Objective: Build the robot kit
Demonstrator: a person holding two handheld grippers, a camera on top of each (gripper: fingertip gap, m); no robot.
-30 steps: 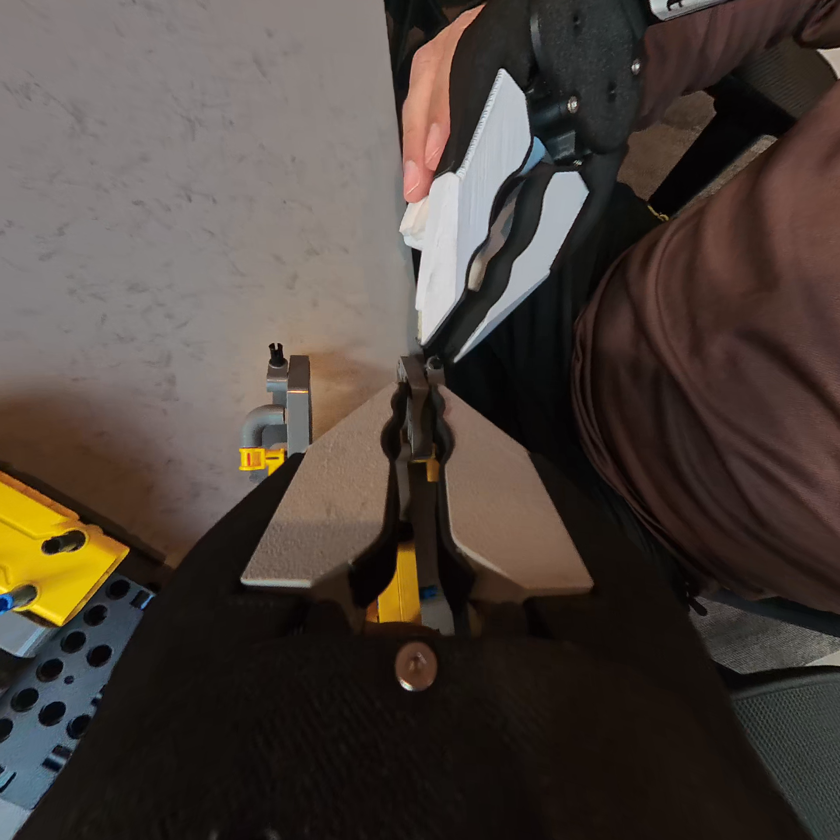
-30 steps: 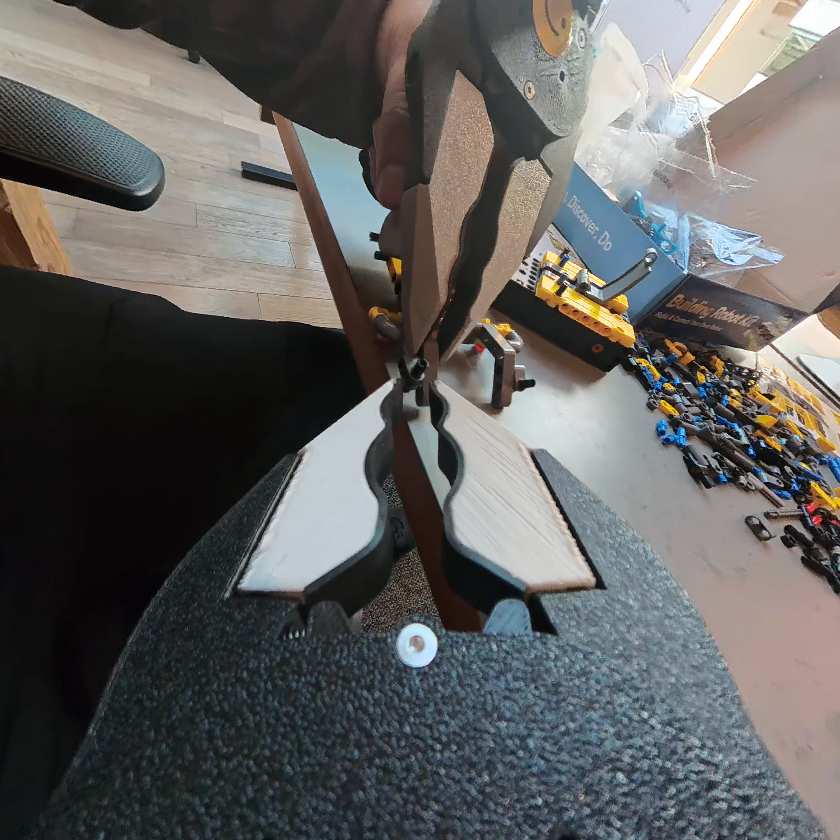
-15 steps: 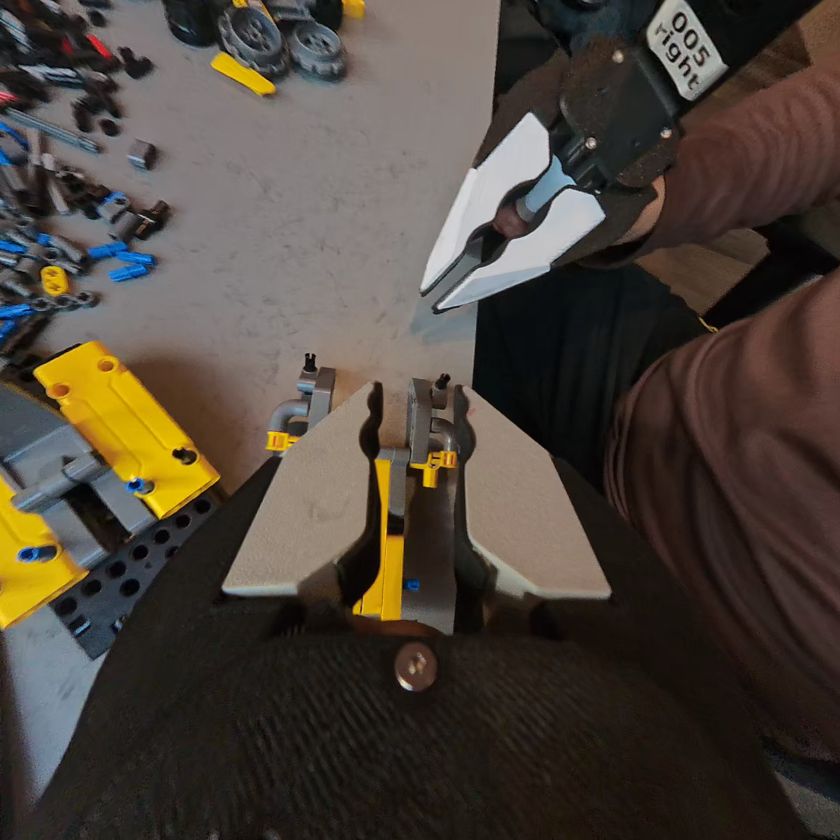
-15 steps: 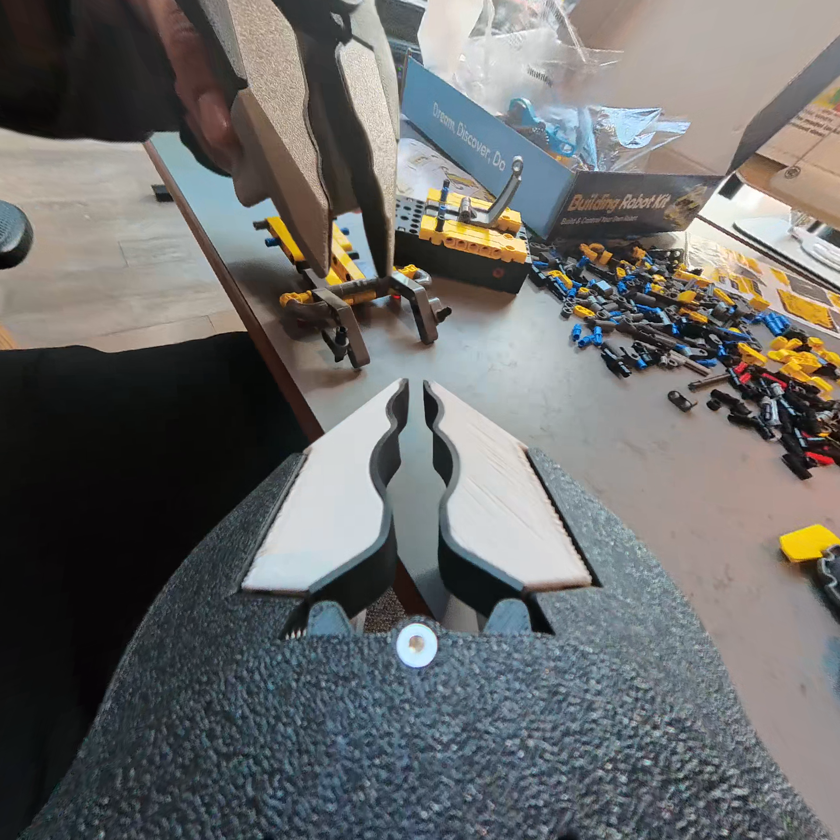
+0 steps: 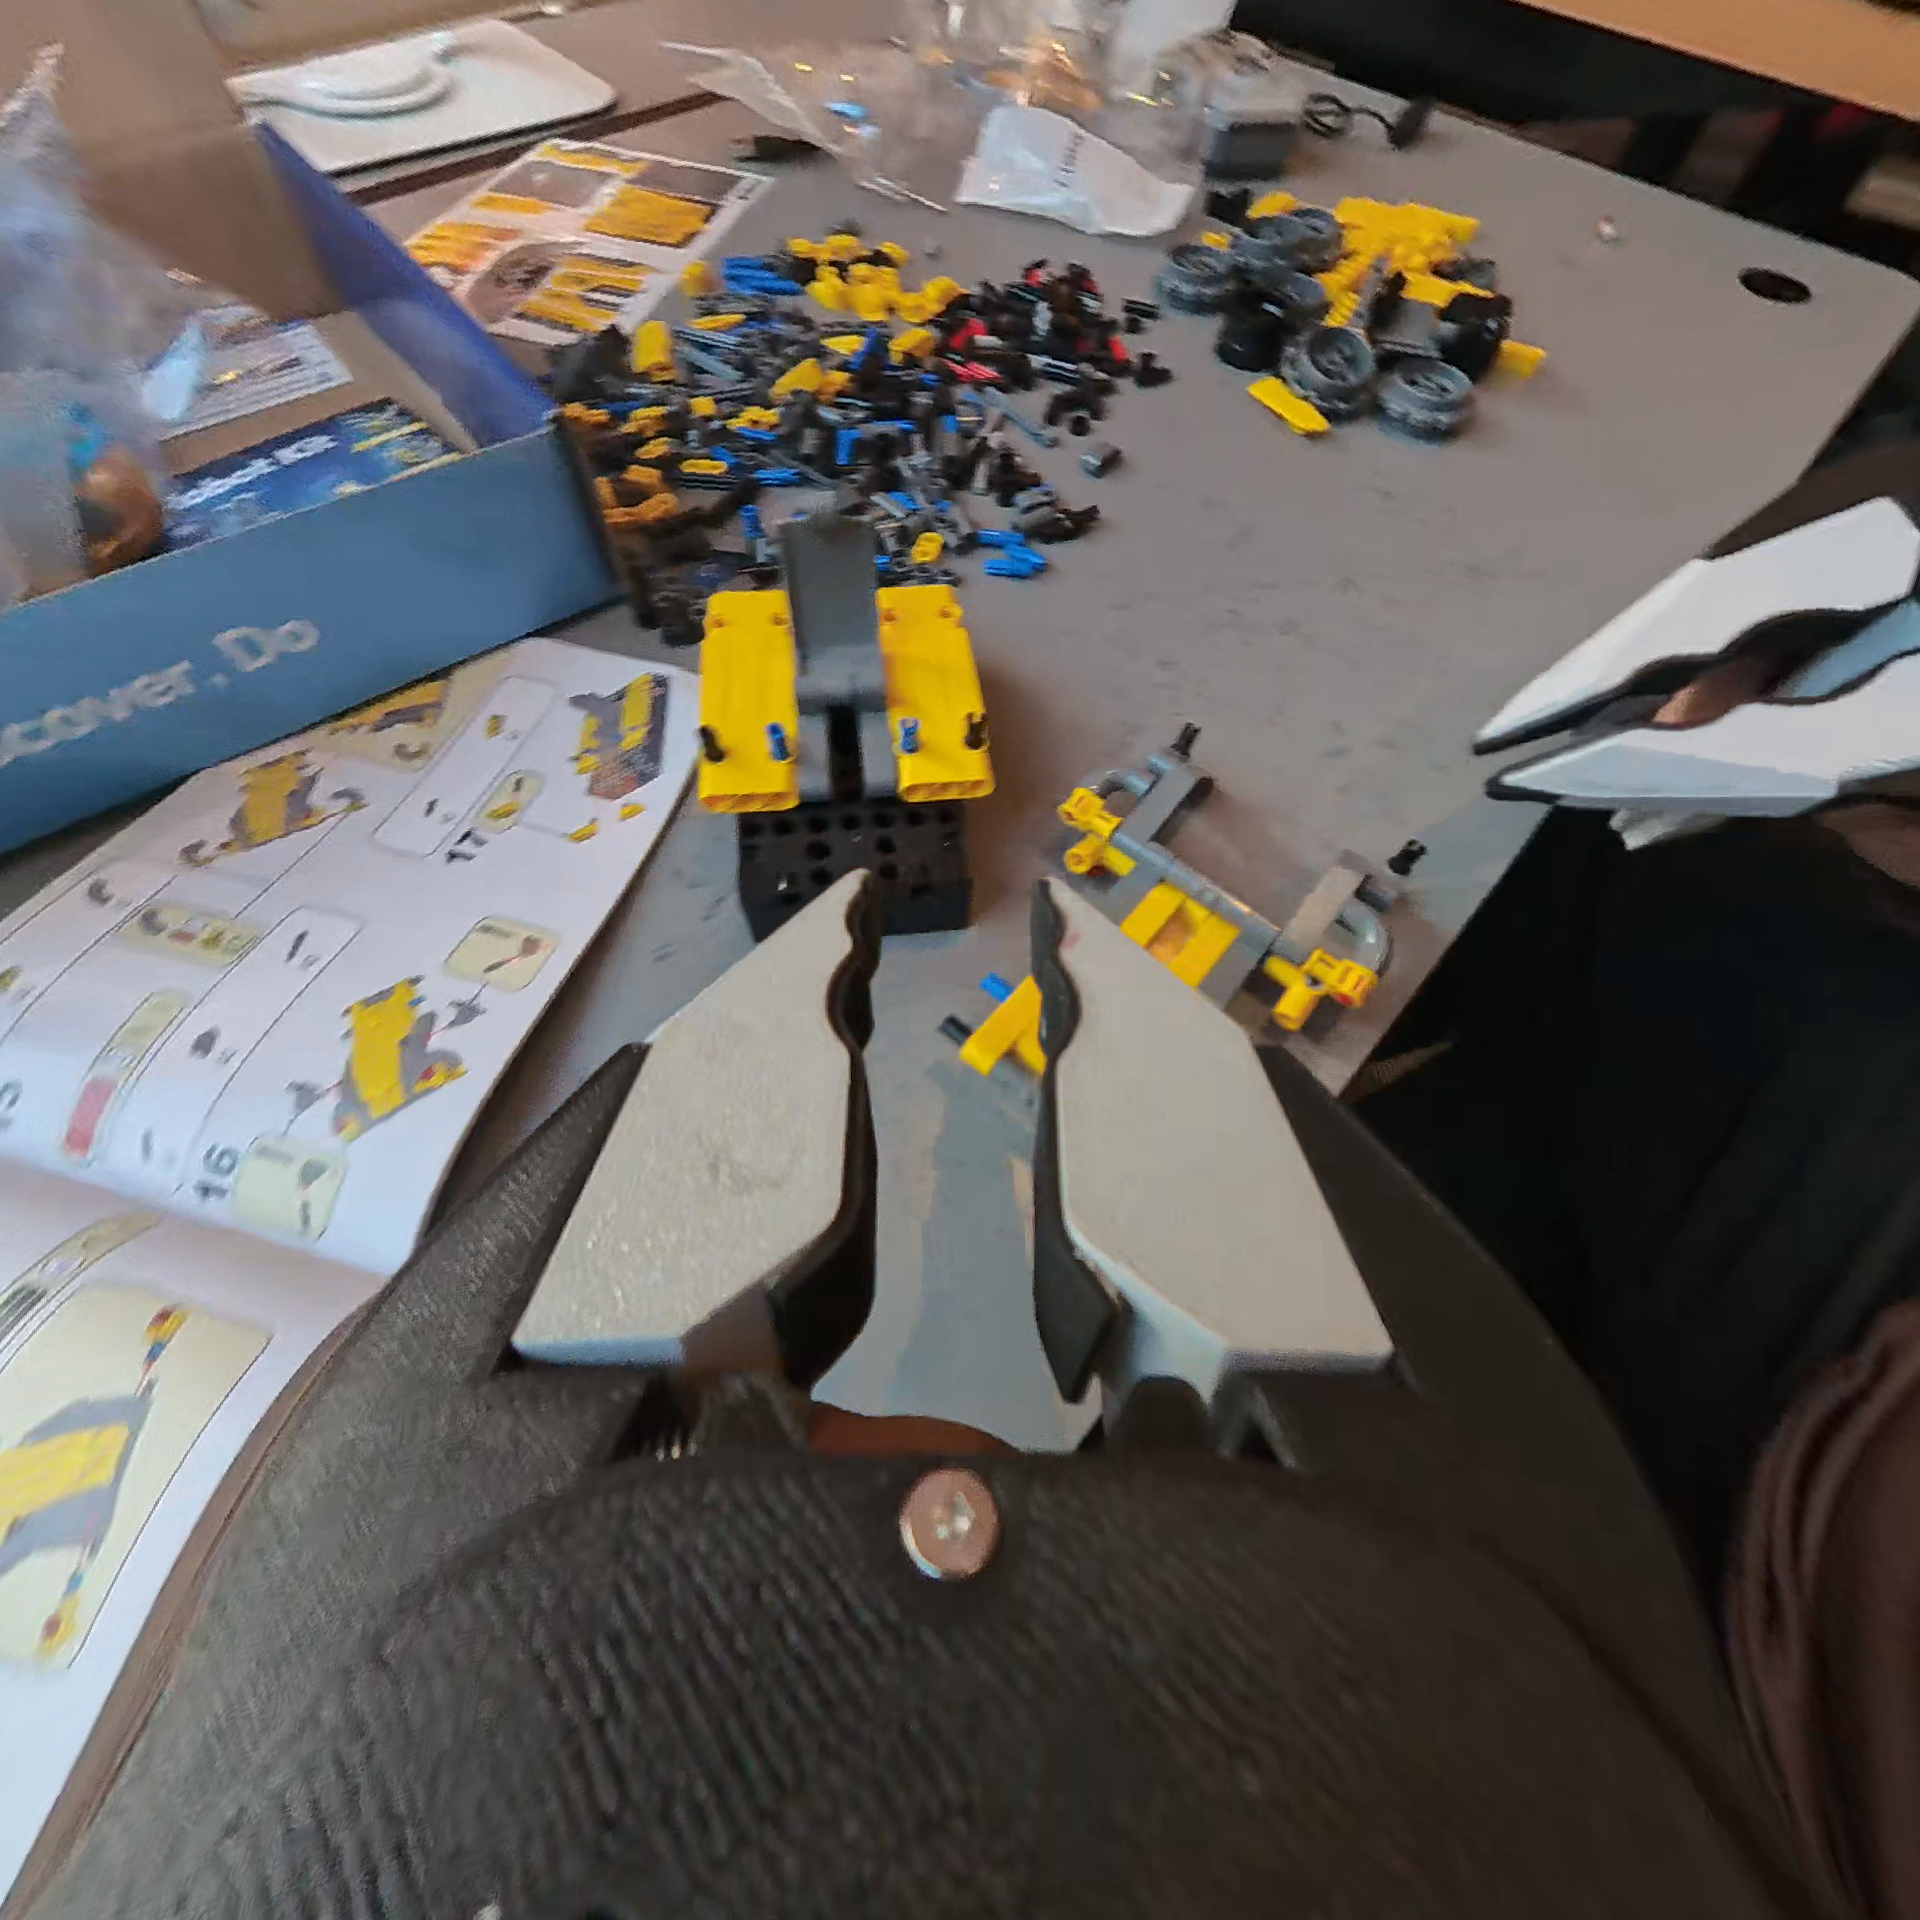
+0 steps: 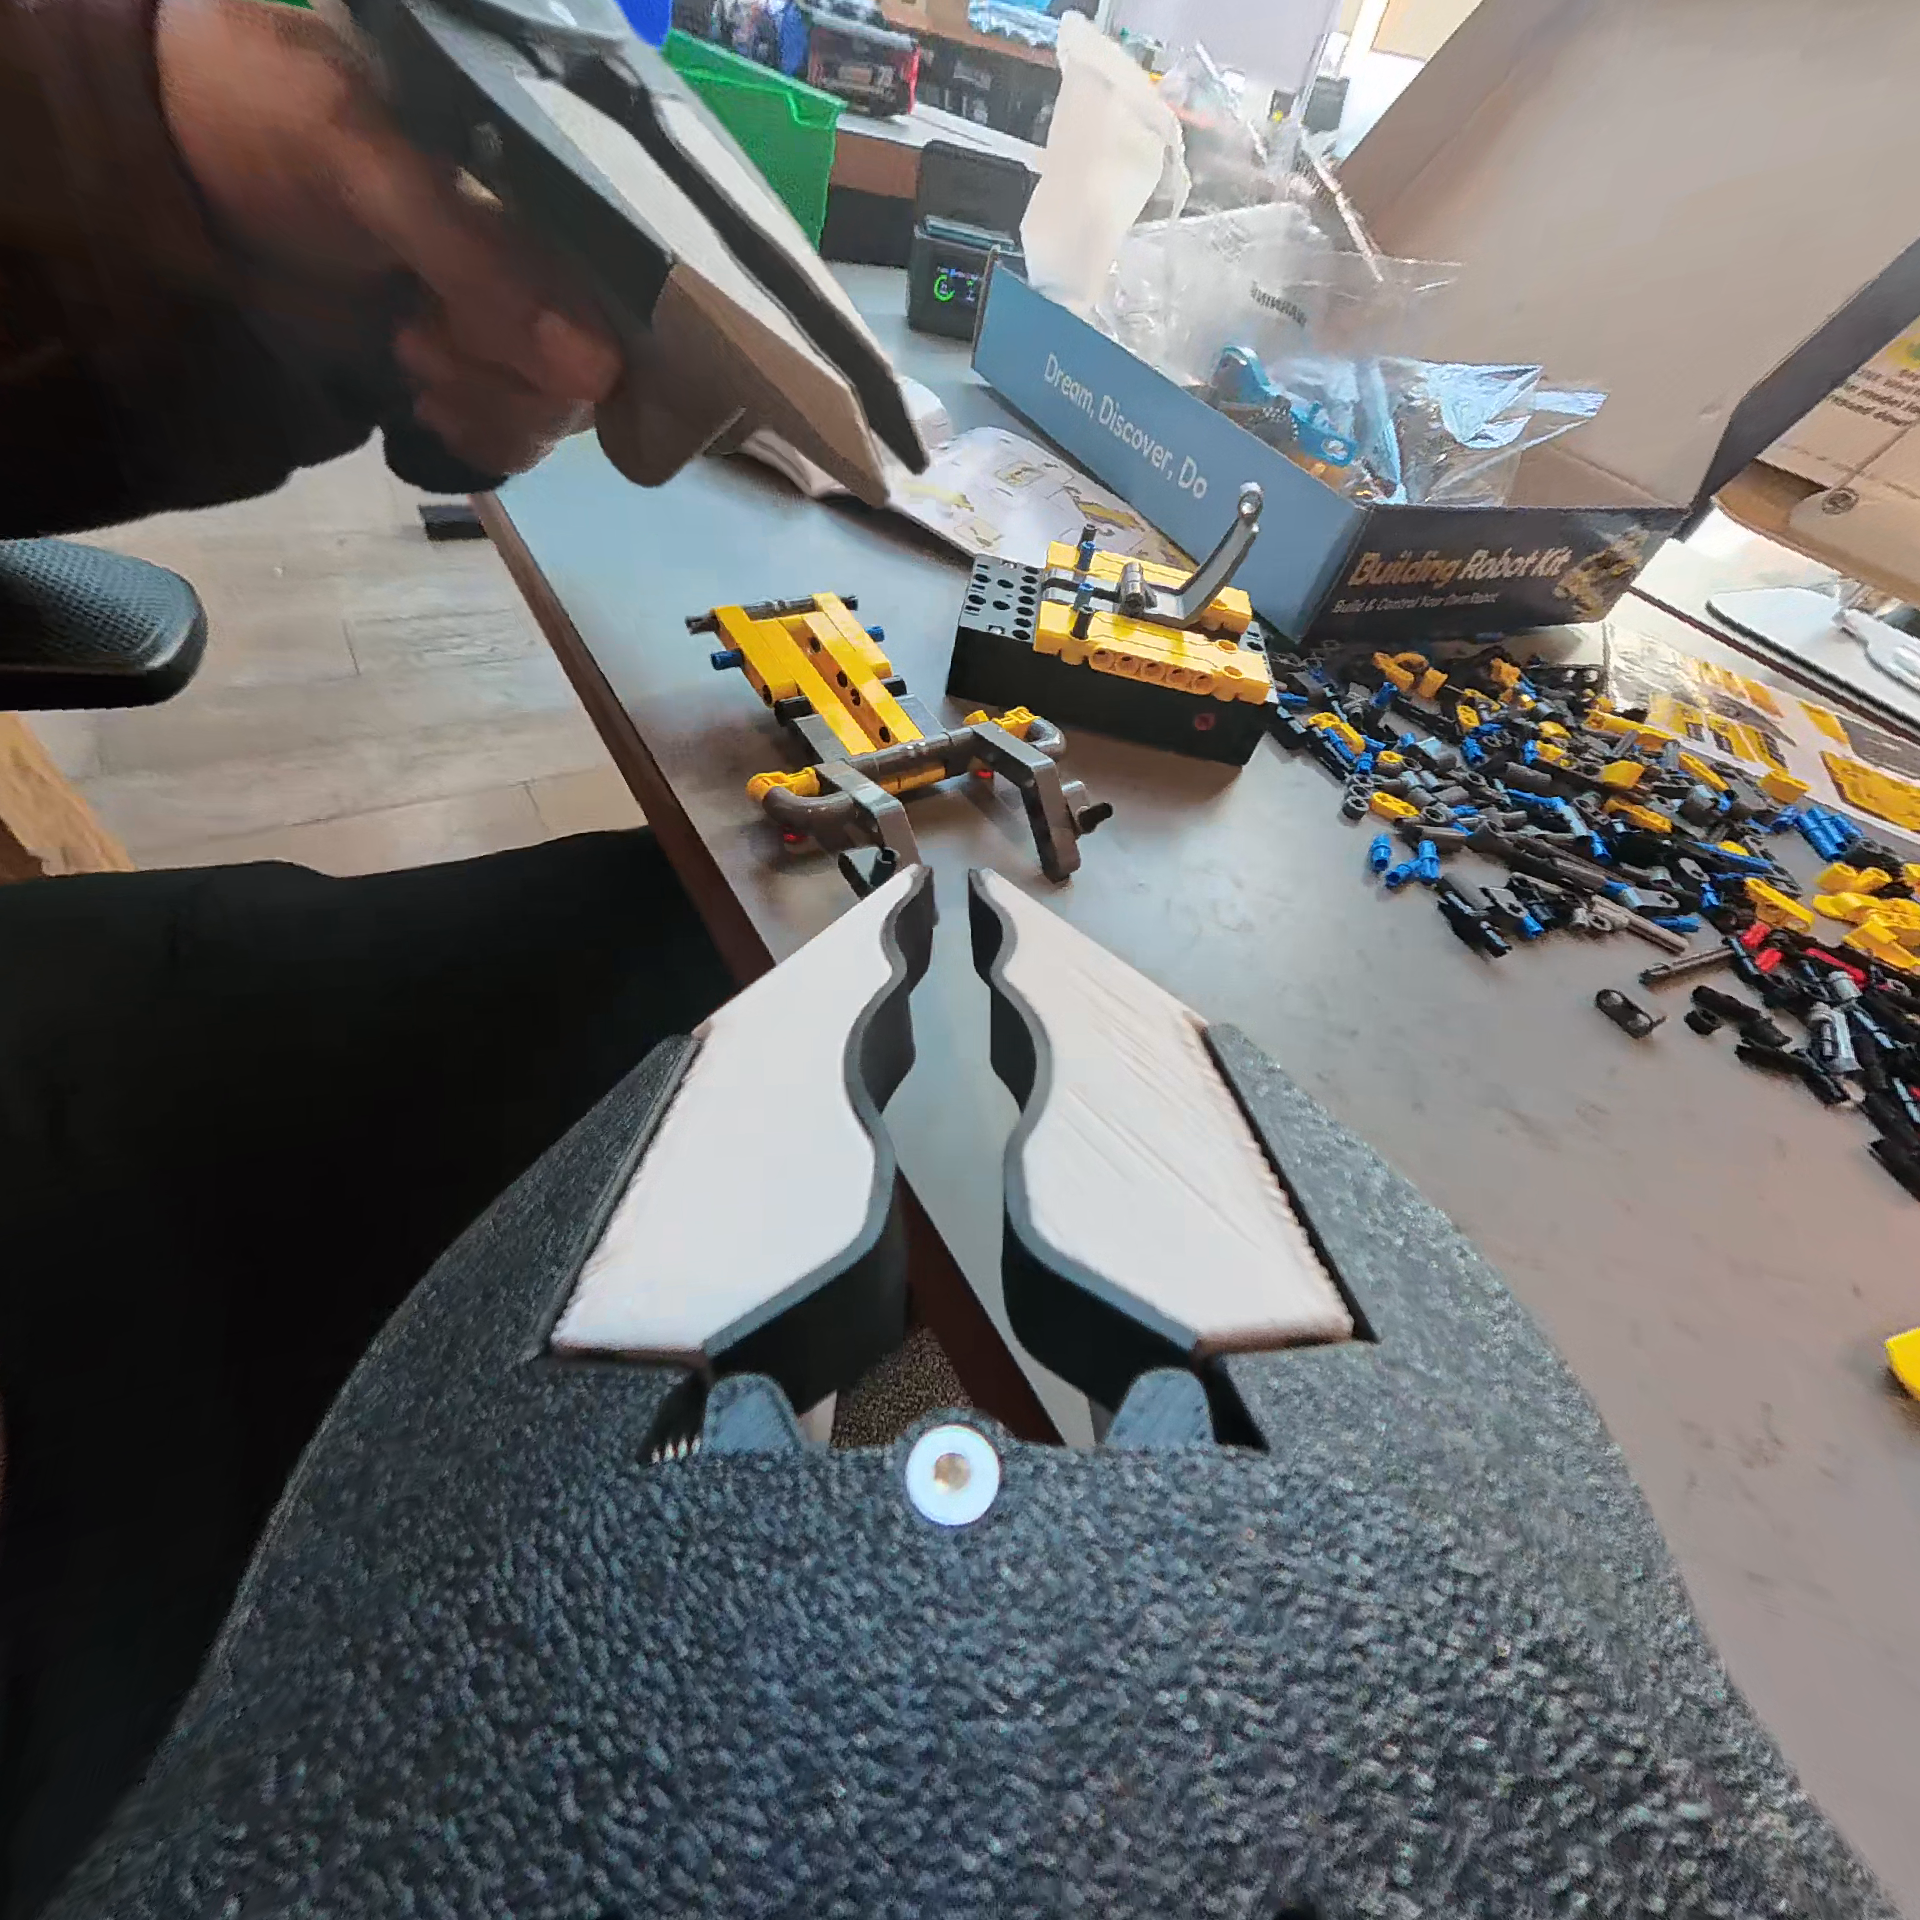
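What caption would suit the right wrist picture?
Open right gripper hovers near a yellow-grey brick assembly at the table edge.

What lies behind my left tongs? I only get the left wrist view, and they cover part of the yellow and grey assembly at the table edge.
Observer: The right wrist view shows the covered end of the yellow and grey assembly. Its yellow beams lie flat on the table, and the left tongs hang clear of them.
Operator: Are the right tongs holding anything? I see them only from the side.
Observer: No. The right tongs are slightly parted, with nothing between them.
Operator: Anything behind the blue box?
Observer: A small dark device with a lit green screen stands beyond the blue box.
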